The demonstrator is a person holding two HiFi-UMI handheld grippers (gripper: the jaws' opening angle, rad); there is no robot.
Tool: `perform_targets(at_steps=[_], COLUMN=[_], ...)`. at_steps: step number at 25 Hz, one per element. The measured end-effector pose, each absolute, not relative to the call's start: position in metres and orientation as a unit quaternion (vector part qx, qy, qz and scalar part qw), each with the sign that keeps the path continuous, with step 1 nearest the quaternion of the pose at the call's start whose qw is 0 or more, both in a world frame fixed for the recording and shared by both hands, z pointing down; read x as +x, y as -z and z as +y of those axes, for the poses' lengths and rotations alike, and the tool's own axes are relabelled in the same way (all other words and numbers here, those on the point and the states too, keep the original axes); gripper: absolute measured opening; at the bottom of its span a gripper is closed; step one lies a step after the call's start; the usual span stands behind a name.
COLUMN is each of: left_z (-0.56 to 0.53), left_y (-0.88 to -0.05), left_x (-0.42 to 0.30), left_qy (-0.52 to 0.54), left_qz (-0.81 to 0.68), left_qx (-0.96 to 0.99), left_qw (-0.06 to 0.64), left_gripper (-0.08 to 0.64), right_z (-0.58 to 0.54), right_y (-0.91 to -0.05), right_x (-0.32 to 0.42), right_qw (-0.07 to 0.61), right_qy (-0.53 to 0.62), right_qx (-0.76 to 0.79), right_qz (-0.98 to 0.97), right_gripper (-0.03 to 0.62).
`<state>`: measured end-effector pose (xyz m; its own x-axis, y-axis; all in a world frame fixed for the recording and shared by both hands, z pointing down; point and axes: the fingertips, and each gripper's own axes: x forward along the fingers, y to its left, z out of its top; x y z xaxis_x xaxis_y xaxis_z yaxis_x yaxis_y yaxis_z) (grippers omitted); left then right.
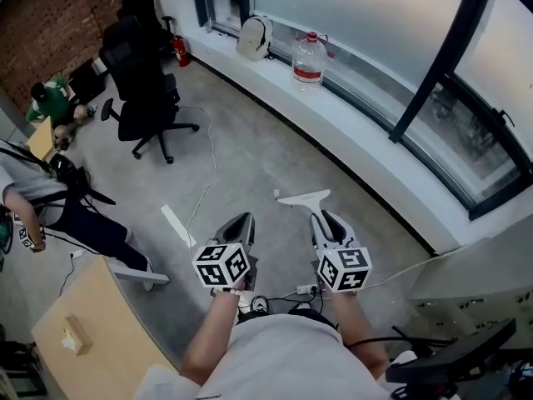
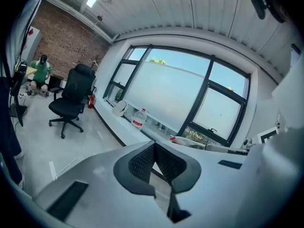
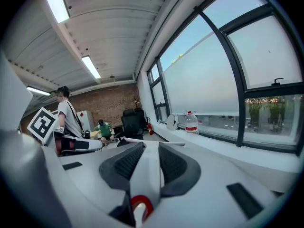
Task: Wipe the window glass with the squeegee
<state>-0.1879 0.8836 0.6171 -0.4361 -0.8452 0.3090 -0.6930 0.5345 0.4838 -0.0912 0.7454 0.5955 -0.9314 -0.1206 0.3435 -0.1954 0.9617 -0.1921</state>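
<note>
A white squeegee (image 1: pixel 306 198) points its blade toward the window, and my right gripper (image 1: pixel 323 217) is shut on its handle. In the right gripper view the white handle with a red mark (image 3: pixel 146 172) sits between the pads, and the blade (image 3: pixel 171 142) crosses beyond the tips. My left gripper (image 1: pixel 241 221) hangs beside it, shut and holding nothing; its pads (image 2: pixel 142 161) meet at the tips. Both grippers are low over the grey floor, well short of the window glass (image 1: pixel 366 23), which fills the far wall above a white sill (image 1: pixel 350 127).
On the sill stand a water bottle (image 1: pixel 308 57) and a white backpack (image 1: pixel 254 37). A black office chair (image 1: pixel 143 98) and a fire extinguisher (image 1: pixel 180 51) stand at the left. A wooden desk (image 1: pixel 92 332) and a standing person (image 1: pixel 42 198) are close on my left. A cable (image 1: pixel 208 173) runs across the floor.
</note>
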Motion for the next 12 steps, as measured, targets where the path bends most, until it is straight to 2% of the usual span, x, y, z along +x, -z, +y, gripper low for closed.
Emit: perform_targets(at_steps=[12], left_z=[0.871], left_y=[-0.616], left_x=[-0.179], left_qy=[0.137], left_qz=[-0.822], left_qx=[0.483], left_qw=[0.27], left_gripper=[-0.002], right_z=[0.738], right_y=[-0.59], right_x=[-0.082], right_qw=[0.163], right_qy=[-0.12], right_qx=[0.099], right_qz=[-0.974], right_gripper=[0.091])
